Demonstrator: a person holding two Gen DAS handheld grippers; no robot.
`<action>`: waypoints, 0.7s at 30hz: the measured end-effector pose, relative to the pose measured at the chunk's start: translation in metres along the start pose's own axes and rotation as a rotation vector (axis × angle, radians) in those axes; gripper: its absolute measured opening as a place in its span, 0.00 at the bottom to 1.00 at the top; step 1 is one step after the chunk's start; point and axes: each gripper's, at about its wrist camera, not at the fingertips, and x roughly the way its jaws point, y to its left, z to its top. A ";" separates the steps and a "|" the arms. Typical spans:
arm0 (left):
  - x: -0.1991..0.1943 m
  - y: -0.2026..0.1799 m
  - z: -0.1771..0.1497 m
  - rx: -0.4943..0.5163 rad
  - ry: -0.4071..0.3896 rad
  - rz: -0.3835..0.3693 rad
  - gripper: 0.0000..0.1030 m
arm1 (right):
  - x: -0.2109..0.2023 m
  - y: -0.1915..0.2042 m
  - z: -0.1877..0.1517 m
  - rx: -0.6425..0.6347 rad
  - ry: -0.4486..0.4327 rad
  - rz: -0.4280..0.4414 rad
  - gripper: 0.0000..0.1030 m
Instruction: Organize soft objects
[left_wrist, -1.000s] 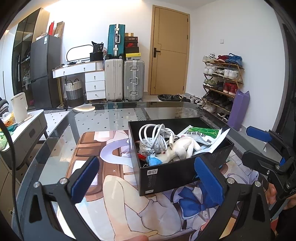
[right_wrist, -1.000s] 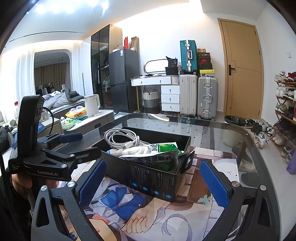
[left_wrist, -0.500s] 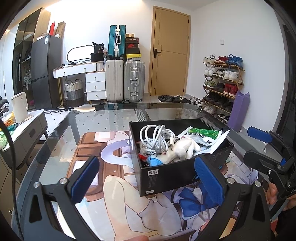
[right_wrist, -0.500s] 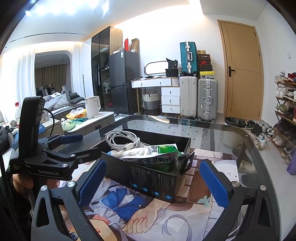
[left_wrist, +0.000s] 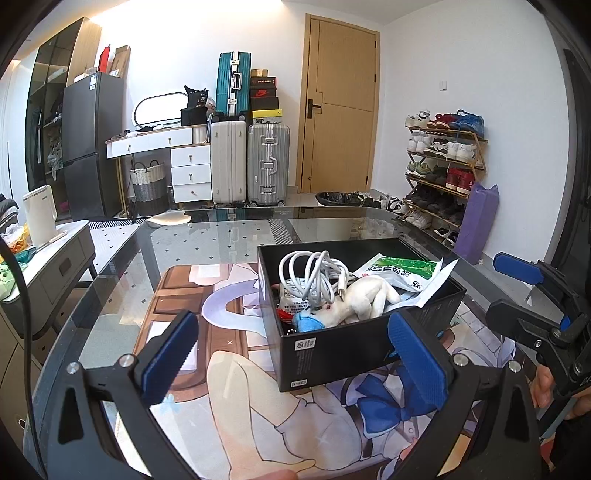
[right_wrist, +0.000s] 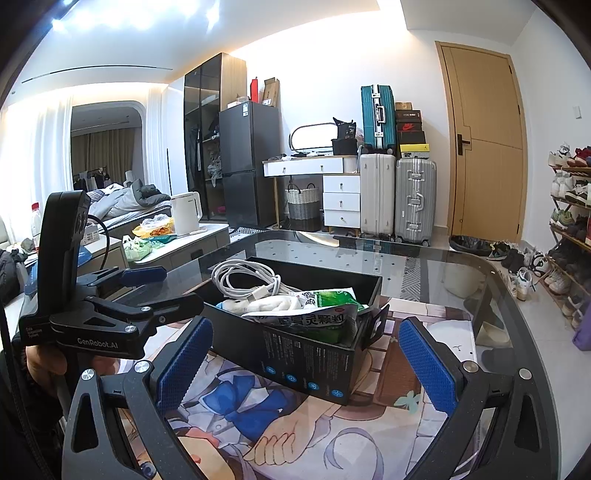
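A black box (left_wrist: 332, 343) stands on a printed mat (left_wrist: 229, 373) on the glass table. It holds a coiled white cable (left_wrist: 310, 273), a white plush toy (left_wrist: 364, 299), a green-and-white packet (left_wrist: 402, 271) and small items. The box also shows in the right wrist view (right_wrist: 295, 354), with the cable (right_wrist: 240, 278), plush (right_wrist: 273, 304) and packet (right_wrist: 317, 314). My left gripper (left_wrist: 291, 360) is open and empty, just in front of the box. My right gripper (right_wrist: 303, 360) is open and empty, facing the box's side. Each gripper shows in the other's view, the right one (left_wrist: 535, 299) and the left one (right_wrist: 144, 291).
The glass table (left_wrist: 229, 236) has a rounded far edge. A low cabinet with a white kettle (left_wrist: 38, 214) stands to the left. Suitcases (left_wrist: 247, 166), a door and a shoe rack (left_wrist: 443, 170) lie beyond the table.
Both grippers have shifted only slightly; the box and its contents have not moved. Both grippers stay open.
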 end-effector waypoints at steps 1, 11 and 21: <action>0.000 0.000 0.000 -0.001 0.001 0.001 1.00 | 0.000 0.000 0.000 0.000 0.000 0.001 0.99; 0.000 0.000 0.000 0.000 0.000 0.001 1.00 | 0.001 0.001 0.000 -0.001 0.000 0.001 0.99; 0.000 0.000 -0.001 0.000 -0.001 0.001 1.00 | 0.001 0.001 -0.001 -0.002 0.000 0.000 0.99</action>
